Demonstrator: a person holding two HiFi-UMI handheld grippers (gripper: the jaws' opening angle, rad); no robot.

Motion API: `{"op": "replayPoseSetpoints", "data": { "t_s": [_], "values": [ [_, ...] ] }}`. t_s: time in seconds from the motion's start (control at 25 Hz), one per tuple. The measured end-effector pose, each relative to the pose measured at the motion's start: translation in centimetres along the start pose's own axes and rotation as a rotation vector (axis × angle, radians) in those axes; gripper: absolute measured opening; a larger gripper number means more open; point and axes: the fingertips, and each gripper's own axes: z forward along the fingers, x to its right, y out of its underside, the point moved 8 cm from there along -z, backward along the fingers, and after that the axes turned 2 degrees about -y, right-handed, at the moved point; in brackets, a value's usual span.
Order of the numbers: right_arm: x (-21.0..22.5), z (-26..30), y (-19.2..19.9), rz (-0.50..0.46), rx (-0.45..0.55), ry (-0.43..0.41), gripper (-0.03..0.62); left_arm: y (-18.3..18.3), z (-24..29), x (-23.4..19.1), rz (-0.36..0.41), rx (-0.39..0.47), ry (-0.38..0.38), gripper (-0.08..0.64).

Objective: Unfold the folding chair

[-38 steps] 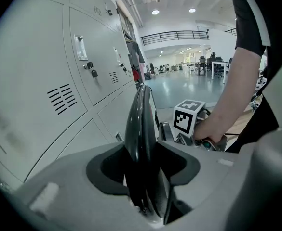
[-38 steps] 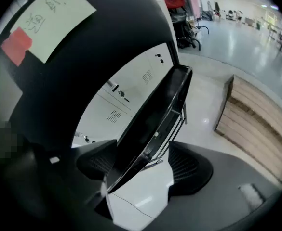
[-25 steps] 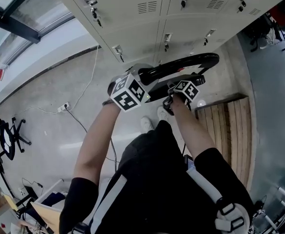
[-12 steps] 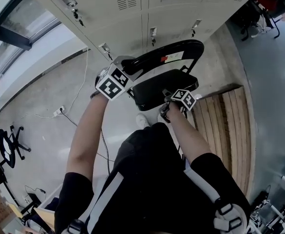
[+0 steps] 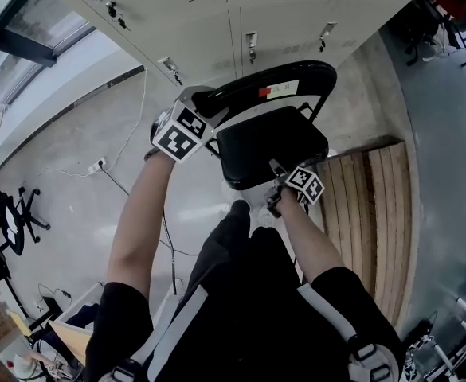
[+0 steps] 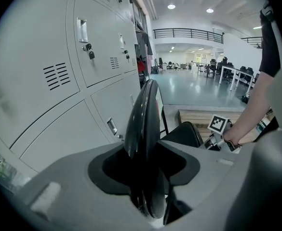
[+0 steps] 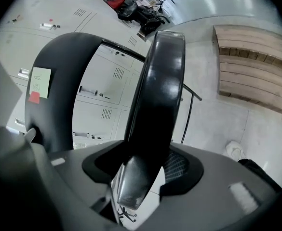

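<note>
The black folding chair stands before the lockers, its curved backrest (image 5: 272, 86) up and its seat (image 5: 268, 143) swung out flat. My left gripper (image 5: 197, 114) grips the backrest's left end. In the left gripper view the backrest edge (image 6: 143, 124) runs between the jaws of that gripper (image 6: 145, 165), which are opening. My right gripper (image 5: 284, 177) holds the seat's front edge. In the right gripper view the seat rim (image 7: 162, 90) sits between the jaws of that gripper (image 7: 145, 172), with the backrest (image 7: 59, 81) and its paper label behind.
Grey lockers (image 5: 240, 6) rise right behind the chair. A wooden slat platform (image 5: 376, 213) lies on the floor to the right. A white cable and power strip (image 5: 97, 168) run across the floor at left. The person's legs are just below the seat.
The seat has swung down and away from the backrest, toward the person, with the right gripper on it. The left gripper has stayed on the backrest's end.
</note>
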Motion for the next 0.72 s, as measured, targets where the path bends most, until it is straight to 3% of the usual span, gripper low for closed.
{"op": "replayPoseSetpoints", "data": {
  "t_s": [0.28,0.72],
  "values": [
    [7.2,-1.5,1.9,0.048,-0.043,-0.074,0.235,1.2,0.9,2.2,-0.017,-0.019,-0.017,0.183],
    [13.5,-1.0,3.4,0.059,-0.034,-0.108,0.252,2.5,2.2,1.7,-0.018,-0.020,-0.022,0.195]
  ]
}}
